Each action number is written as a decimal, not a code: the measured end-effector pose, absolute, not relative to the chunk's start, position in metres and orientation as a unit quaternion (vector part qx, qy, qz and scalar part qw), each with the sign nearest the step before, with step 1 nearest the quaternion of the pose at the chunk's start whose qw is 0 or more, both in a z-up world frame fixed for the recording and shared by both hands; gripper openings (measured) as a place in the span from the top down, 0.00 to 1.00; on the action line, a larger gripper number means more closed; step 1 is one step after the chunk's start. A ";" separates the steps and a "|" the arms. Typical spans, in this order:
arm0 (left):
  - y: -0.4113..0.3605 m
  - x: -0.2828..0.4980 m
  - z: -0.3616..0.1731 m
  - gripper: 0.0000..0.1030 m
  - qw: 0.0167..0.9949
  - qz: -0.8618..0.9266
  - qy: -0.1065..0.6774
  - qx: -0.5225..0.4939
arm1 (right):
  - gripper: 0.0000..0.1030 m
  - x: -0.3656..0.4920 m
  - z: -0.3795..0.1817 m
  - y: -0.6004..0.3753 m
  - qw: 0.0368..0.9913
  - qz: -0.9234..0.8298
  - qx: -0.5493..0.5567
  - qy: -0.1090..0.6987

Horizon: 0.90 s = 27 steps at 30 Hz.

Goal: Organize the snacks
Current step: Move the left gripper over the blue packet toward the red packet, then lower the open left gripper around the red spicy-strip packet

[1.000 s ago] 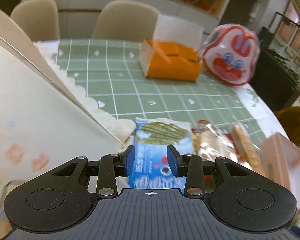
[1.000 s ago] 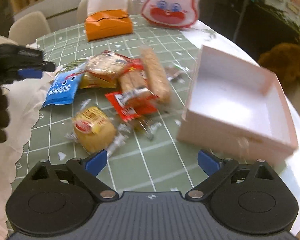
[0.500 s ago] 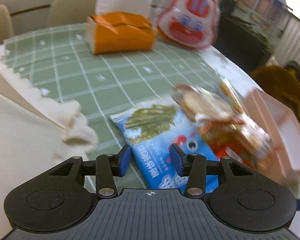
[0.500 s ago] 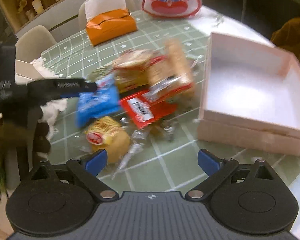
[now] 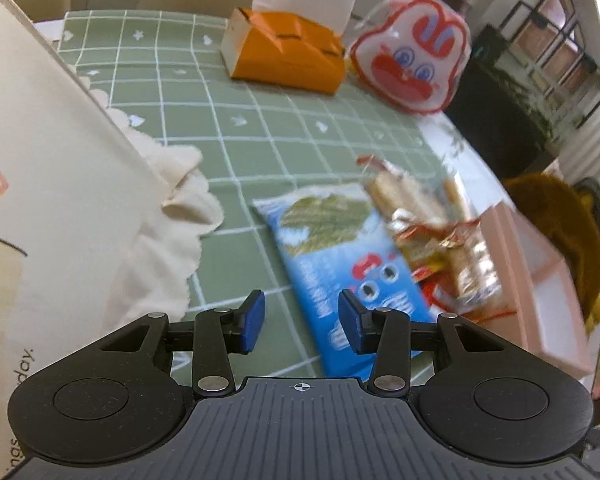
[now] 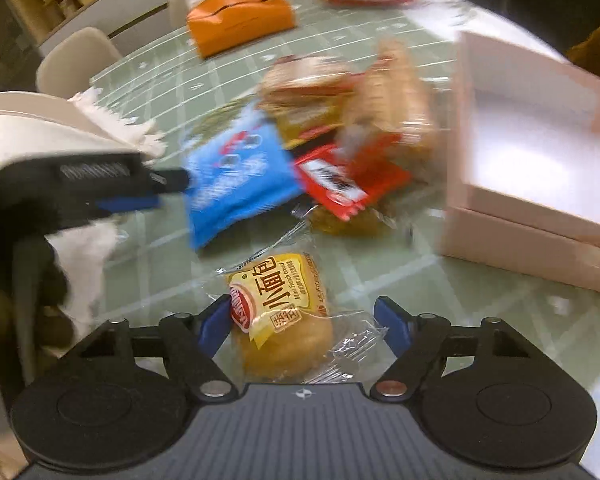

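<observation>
One pink box (image 6: 540,216), open-topped and white inside, is set on the green checked table (image 5: 228,128). Beside it, a blue packet (image 5: 332,256) lies flat under the left gripper (image 5: 300,320), whose jaws, just closing, are spread. A yellow-labelled mini bread (image 6: 280,312) is straddled, unpinched, by the closing right gripper (image 6: 304,320).

Open green bench (image 5: 236,148) lies between the cream bag (image 5: 52,184) at left and the snack pile (image 6: 352,120). The pink box (image 6: 540,216) walls off the right side. Far across, the orange tissue box (image 5: 288,56) and rabbit bag (image 5: 412,56) block the rear edge. The box interior stands clear.
</observation>
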State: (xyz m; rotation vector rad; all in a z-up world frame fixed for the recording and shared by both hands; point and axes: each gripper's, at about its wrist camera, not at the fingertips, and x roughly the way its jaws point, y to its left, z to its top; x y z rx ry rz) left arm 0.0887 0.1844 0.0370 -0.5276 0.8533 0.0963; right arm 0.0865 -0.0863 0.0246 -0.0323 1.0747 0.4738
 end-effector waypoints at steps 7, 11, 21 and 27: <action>0.123 0.120 0.061 0.55 0.887 -0.070 0.409 -0.204 | 0.25 0.089 0.021 -0.142 0.846 0.184 0.009 0.499; 0.098 0.152 0.052 0.55 0.894 -0.049 0.413 -0.166 | 0.21 0.087 0.018 -0.157 0.837 0.189 0.040 0.512; 0.064 0.159 0.023 0.57 0.881 -0.118 0.453 -0.071 | 0.17 0.082 0.010 -0.177 0.837 0.180 0.063 0.512; 0.053 0.127 0.024 0.58 0.877 -0.113 0.465 -0.049 | 0.17 0.085 0.005 -0.180 0.837 0.174 0.075 0.513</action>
